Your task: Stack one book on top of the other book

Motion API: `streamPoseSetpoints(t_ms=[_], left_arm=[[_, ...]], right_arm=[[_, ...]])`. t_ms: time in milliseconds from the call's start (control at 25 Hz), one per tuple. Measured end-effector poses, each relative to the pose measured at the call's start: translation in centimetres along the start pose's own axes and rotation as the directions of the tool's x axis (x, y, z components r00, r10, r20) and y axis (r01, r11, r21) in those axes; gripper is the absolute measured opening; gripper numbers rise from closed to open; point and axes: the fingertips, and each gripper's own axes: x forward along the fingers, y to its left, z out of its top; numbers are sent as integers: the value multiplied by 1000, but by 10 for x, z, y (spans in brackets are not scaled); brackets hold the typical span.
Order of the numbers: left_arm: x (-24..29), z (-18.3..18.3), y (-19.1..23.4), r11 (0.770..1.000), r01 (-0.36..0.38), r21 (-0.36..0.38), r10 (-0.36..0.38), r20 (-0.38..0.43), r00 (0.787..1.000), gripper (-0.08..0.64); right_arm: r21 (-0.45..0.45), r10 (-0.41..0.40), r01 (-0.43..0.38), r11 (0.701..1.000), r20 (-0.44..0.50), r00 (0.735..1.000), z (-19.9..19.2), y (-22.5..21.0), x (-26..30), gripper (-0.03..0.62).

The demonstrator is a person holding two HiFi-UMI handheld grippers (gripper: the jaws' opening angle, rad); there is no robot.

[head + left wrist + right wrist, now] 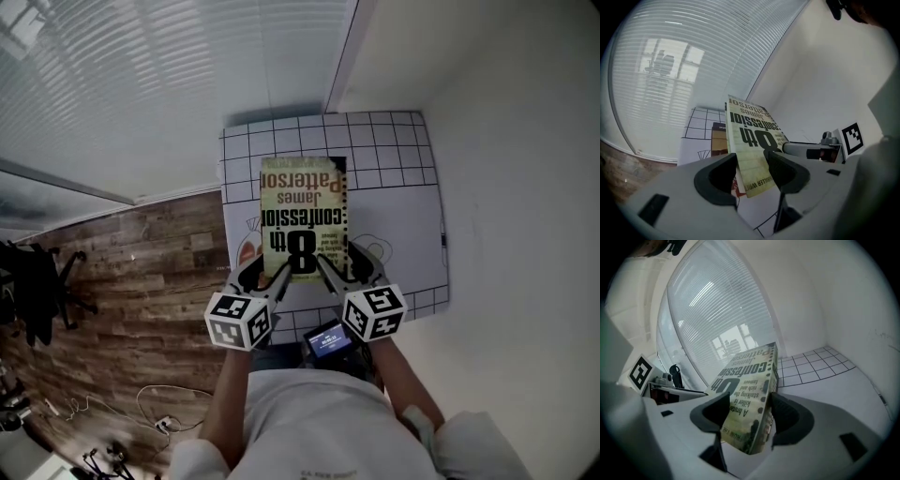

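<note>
A pale yellow paperback [305,214] with black lettering hangs over the white gridded table [403,197], held at its near corners by both grippers. My left gripper [269,281] is shut on the yellow paperback [751,145] at its near left edge. My right gripper [339,274] is shut on the same book [749,401] at its near right corner. Under it lies a second book [718,138] with an orange and dark cover, mostly hidden; its edge [247,251] peeks out at the left in the head view.
The table stands in a corner between a window with white blinds [141,84] and a white wall [525,141]. Wood floor [131,272] lies to the left. A small device with a lit screen [328,341] sits at the person's chest.
</note>
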Motion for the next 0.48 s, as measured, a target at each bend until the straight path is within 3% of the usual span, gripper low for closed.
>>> streamPoseSetpoints(t_ms=[480], left_arm=[[20, -16, 25, 999, -39, -1, 39, -62, 997, 225]], right_arm=[[17, 4, -3, 1000, -77, 997, -22, -9, 31, 281]])
